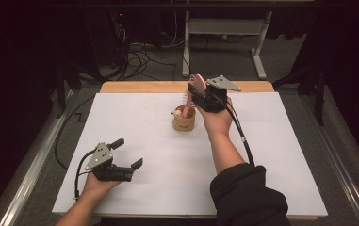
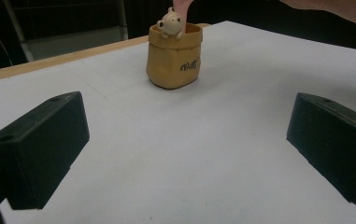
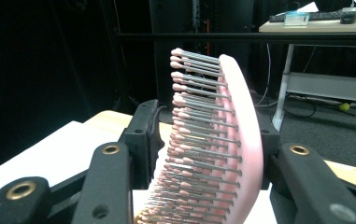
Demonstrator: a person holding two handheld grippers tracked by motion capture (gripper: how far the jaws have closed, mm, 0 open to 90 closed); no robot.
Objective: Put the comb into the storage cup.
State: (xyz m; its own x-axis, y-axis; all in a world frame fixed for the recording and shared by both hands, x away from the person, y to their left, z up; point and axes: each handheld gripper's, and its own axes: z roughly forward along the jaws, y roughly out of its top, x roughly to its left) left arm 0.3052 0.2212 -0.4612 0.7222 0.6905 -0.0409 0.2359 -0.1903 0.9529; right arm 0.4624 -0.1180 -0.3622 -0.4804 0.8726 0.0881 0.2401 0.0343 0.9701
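A small tan pot (image 1: 184,120) (image 2: 173,56) with a little bear figure (image 2: 169,23) at its rim stands at the far middle of the white table top (image 1: 167,155). A pink hairbrush (image 1: 197,82) (image 3: 222,140) stands upright just above the pot, bristles facing left, its lower end at the pot's mouth. My right gripper (image 1: 200,96) (image 3: 203,144) is shut on the brush head, one jaw on each side. My left gripper (image 1: 129,153) (image 2: 189,154) rests open near the front left, pointed at the pot, with nothing between its jaws.
A wooden table edge (image 1: 167,87) runs along the far side. Behind it stand a desk frame (image 1: 224,28) and cables on the floor (image 1: 139,59). The person's right forearm (image 1: 224,150) crosses the table's right half.
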